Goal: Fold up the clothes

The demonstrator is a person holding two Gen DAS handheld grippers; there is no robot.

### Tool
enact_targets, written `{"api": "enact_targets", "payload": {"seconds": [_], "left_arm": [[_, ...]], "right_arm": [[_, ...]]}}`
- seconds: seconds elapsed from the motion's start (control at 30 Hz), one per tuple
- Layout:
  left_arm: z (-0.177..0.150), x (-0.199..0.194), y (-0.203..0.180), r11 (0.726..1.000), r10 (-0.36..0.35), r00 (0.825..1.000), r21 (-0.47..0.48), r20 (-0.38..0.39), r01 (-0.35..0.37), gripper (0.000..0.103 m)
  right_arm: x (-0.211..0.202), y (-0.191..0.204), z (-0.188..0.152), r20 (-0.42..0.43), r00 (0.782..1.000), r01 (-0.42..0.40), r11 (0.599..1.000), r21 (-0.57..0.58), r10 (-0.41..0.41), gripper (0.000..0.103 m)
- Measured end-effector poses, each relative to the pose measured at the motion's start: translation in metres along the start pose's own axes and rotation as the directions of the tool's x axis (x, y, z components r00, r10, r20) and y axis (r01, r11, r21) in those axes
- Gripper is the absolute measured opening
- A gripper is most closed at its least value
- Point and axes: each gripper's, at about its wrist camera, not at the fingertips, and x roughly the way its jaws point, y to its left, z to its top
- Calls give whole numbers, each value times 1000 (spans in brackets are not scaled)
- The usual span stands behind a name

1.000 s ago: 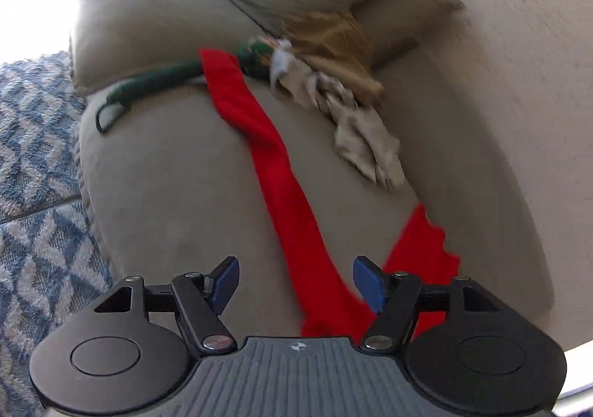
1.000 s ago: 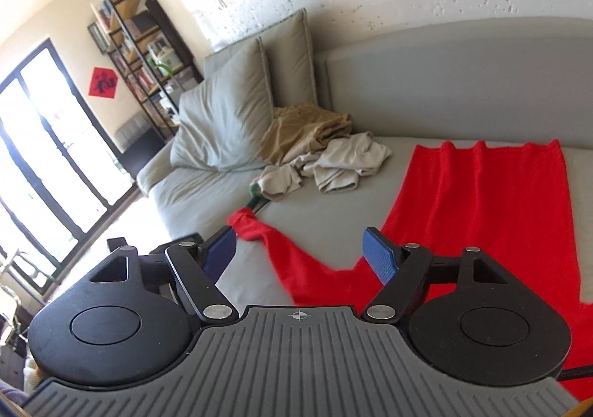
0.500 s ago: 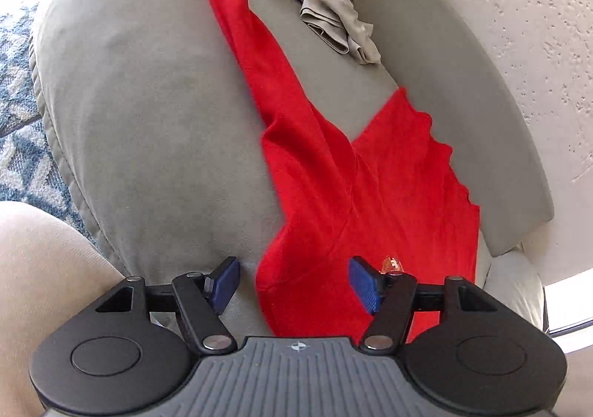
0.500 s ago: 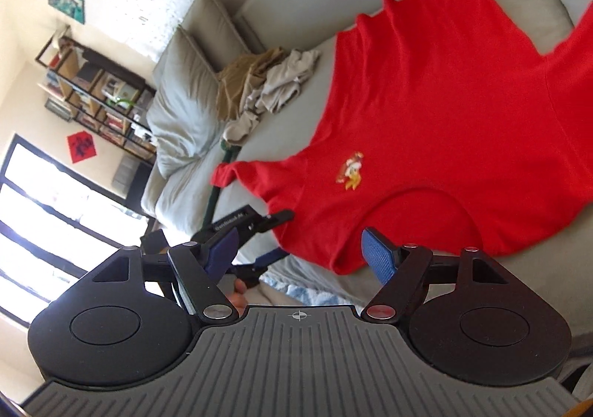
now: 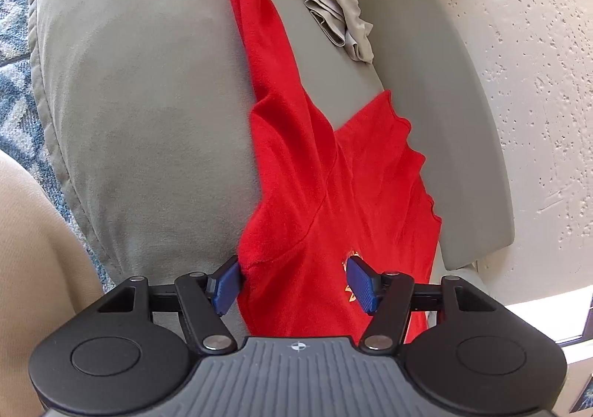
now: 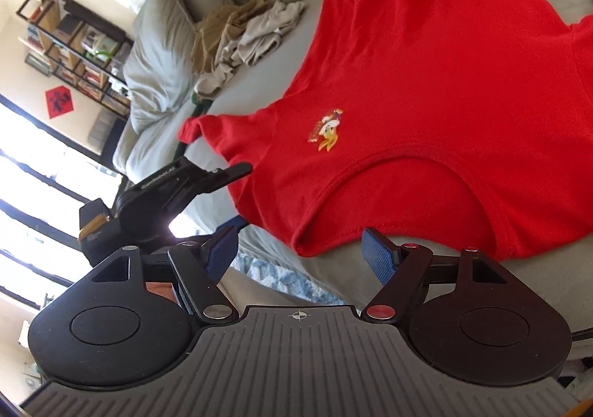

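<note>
Red shirt's (image 6: 426, 91) right sleeve, perhaps cut off

Bright daylight floods in through the tall black-framed windows (image 6: 33, 194), blown out to white glare; both fisheye views bend strongly at their edges.

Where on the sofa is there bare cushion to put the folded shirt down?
Bare cushion runs between the red shirt and the sofa's front edge. A narrower strip lies between the shirt's hem and the backrest. The far end is crowded with a heap of beige clothes against the pillows.
</note>
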Motion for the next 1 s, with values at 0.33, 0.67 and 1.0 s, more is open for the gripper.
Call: {"api": "enact_targets", "payload": {"seconds": [0.33, 0.67, 1.0], "left_arm": [[9, 21, 15, 960, -215, 976, -188, -23, 207, 52], [35, 37, 28, 912, -225, 962, -313, 153, 263, 23], [-14, -8, -59, 920, 71, 961, 353, 269, -167, 4]], "right_arm": [[30, -34, 21, 36, 998, 46, 996, 81, -49, 74], [33, -36, 22, 32, 998, 41, 994, 104, -45, 73], [35, -33, 23, 18, 998, 61, 994, 88, -63, 73]]}}
